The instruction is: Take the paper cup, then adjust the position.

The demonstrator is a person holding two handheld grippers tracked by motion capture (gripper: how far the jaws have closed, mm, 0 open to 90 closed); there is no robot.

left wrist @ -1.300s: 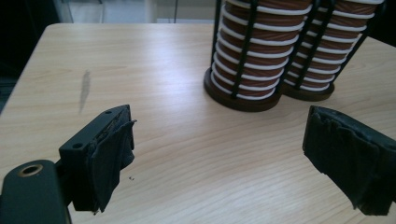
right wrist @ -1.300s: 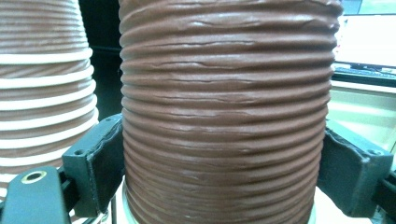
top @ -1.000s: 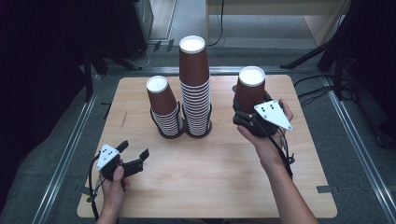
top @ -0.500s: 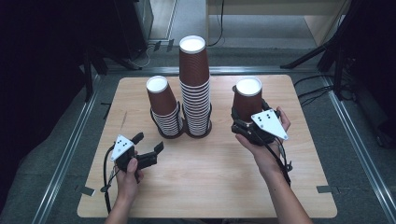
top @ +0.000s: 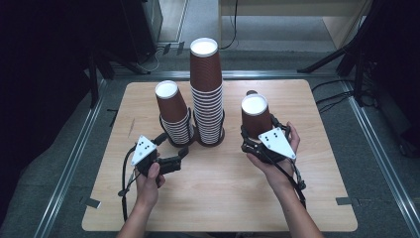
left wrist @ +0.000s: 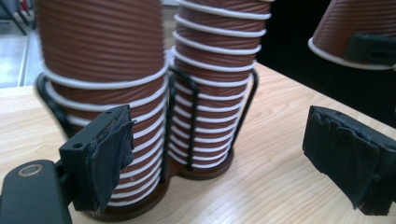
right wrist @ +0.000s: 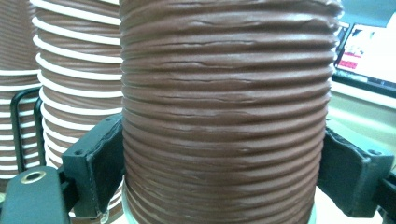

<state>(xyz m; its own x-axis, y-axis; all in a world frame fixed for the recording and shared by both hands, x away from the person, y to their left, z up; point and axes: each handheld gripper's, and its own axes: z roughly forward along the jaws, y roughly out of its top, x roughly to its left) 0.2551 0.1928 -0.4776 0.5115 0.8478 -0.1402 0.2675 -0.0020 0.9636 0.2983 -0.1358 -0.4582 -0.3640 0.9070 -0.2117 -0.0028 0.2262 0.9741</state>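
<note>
Left gripper (top: 171,152) moved up-frame toward short cup stack (top: 173,115), jaws open, empty. Right gripper (top: 253,144) lowered, clamping brown cup (top: 256,118) at frame right.

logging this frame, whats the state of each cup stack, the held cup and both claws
tall cup stack: upside down, standing in the wire holder
short cup stack: upside down, in the same holder, tilted left
single cup: upside down, gripped at its sides
right claw: shut on the single cup
left claw: open, nothing between the jaws, close by the short stack
</note>
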